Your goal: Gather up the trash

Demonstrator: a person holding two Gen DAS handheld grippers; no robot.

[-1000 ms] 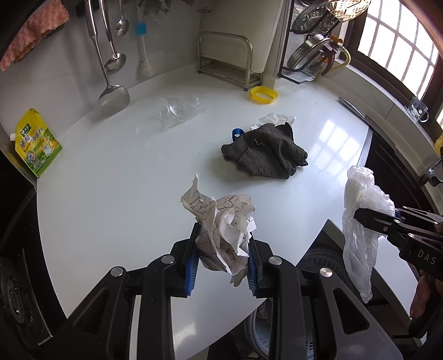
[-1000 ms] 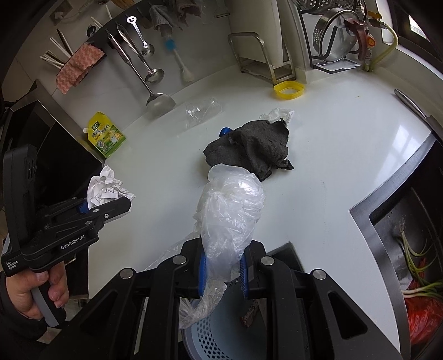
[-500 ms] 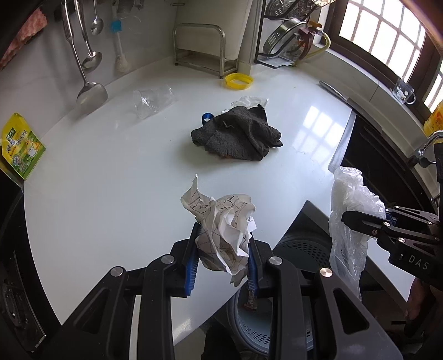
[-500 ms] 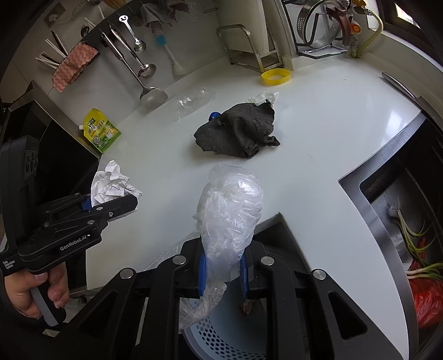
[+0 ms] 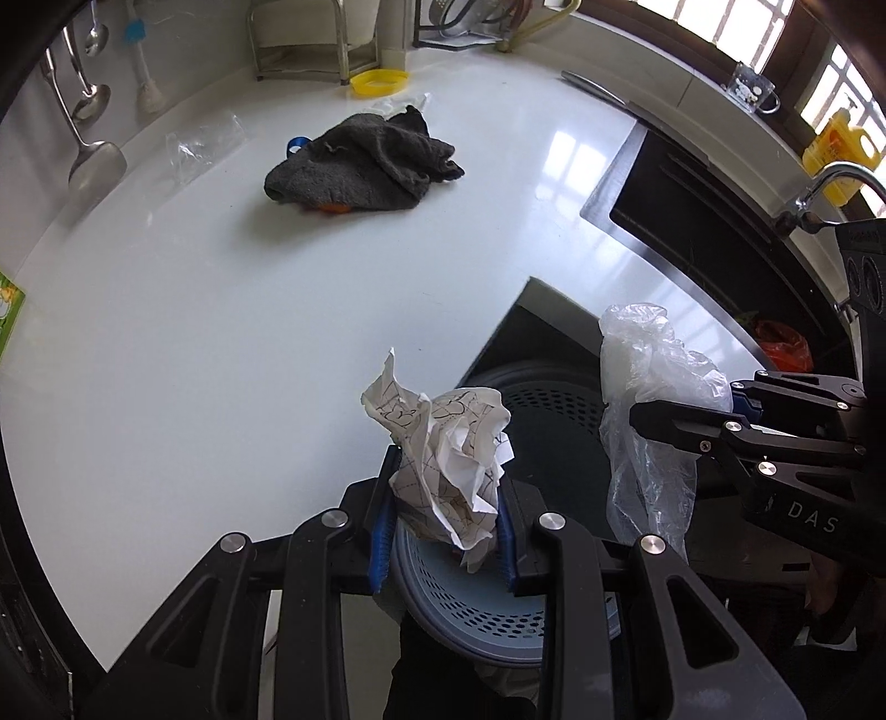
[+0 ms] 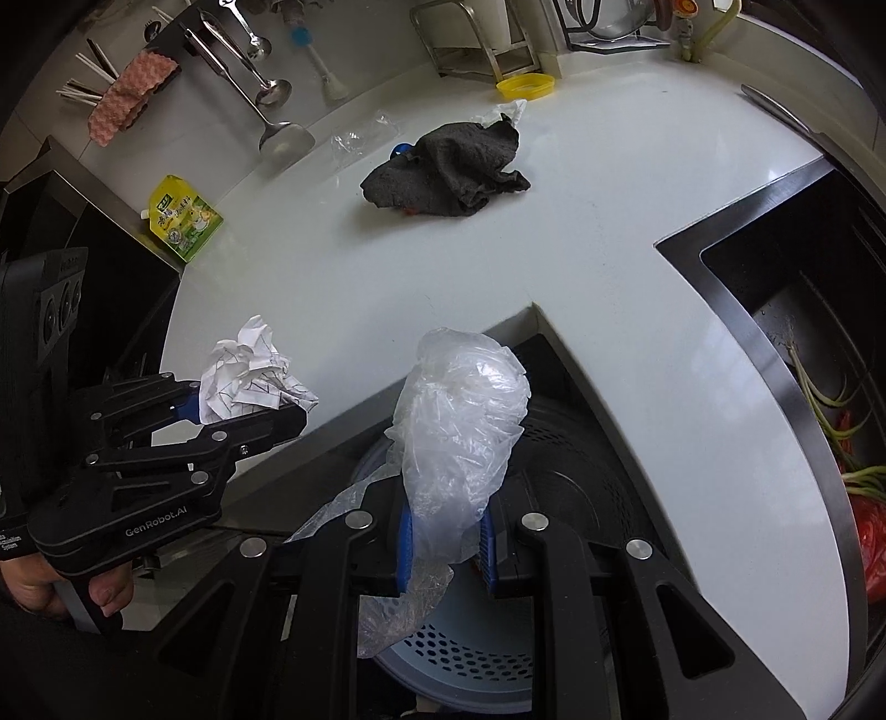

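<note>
Precariously, you held crumpled paper (image 5: 451, 471) in your left gripper (image 5: 443, 531) and a plastic bag (image 6: 459, 437) in your right gripper (image 6: 446, 545) above the bin (image 6: 470, 664), where the hanging bag could snag its rim.

2 claws (image 5: 446, 515) (image 6: 446, 545), 1 crumpled paper (image 5: 448, 454), 1 plastic bag (image 6: 459, 426), 1 perforated bin (image 5: 487, 603), 1 dark cloth (image 5: 360, 166).

Ahead of me, on the white tabletop (image 5: 166, 343), a crumpled dark grey cloth (image 5: 360, 166) lies with a small blue item (image 5: 296, 147) at its far edge. A yellow lid (image 5: 379, 83) rests near a metal rack (image 5: 302, 39). Ladles (image 6: 260, 83) and a pink sponge cloth (image 6: 130, 94) hang on the wall; a green-yellow pouch (image 6: 185, 219) leans nearby. To my right is the sink (image 6: 803, 310), holding green stalks (image 6: 830, 399).
</note>
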